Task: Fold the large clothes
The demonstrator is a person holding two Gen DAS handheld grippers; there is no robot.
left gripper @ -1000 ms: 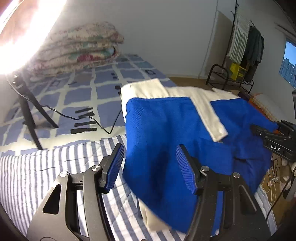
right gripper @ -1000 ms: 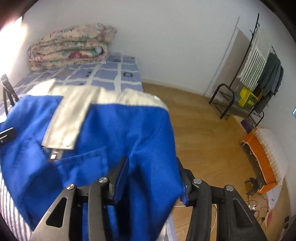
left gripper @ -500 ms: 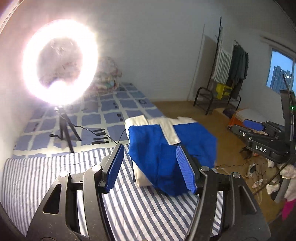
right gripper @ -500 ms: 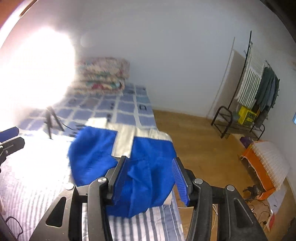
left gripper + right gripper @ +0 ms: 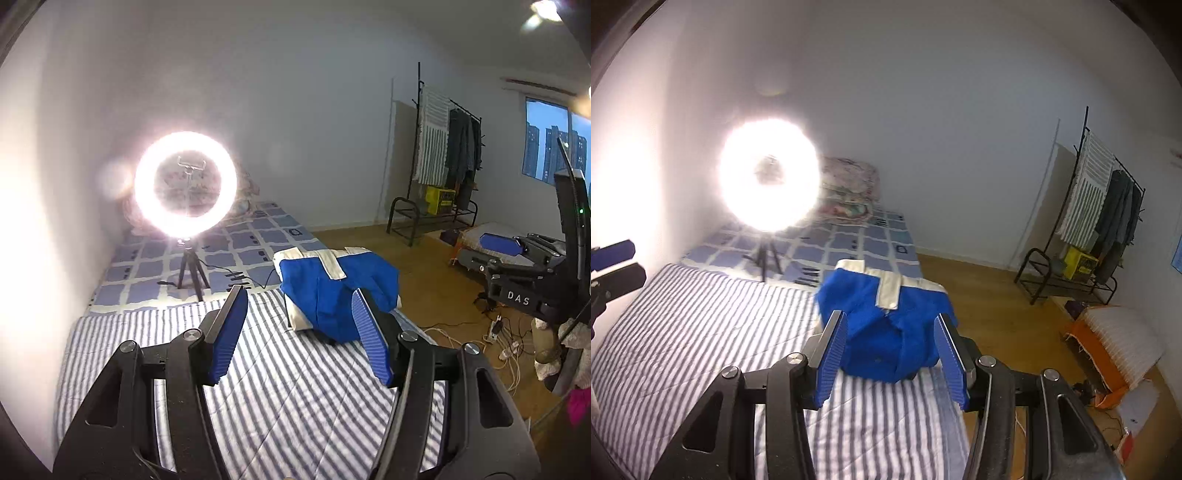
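**Folded blue garment on the bed, both grippers clear of it**

The blue fabric garment with cream-white trim (image 5: 334,291) (image 5: 886,325) lies folded in a compact bundle on the blue-and-white striped bed cover (image 5: 280,387) (image 5: 694,325), near the bed's edge beside the wooden floor (image 5: 436,291) (image 5: 997,314). A cream band runs across its far side and a cream strip lies down over the blue.

The left gripper (image 5: 299,332) hangs above the striped cover, its blue ribbed jaws spread wide with nothing between them. The right gripper (image 5: 890,362) also hangs over the bed, jaws parted and empty; the garment lies well beyond them.

Behind the garment, a lit ring light on a small black tripod (image 5: 186,184) (image 5: 768,188) stands on a blue checked sheet (image 5: 236,251) (image 5: 849,243). A folded floral quilt (image 5: 849,192) sits at the far wall. A black clothes rack with hanging garments (image 5: 443,155) (image 5: 1100,206) stands across the floor.
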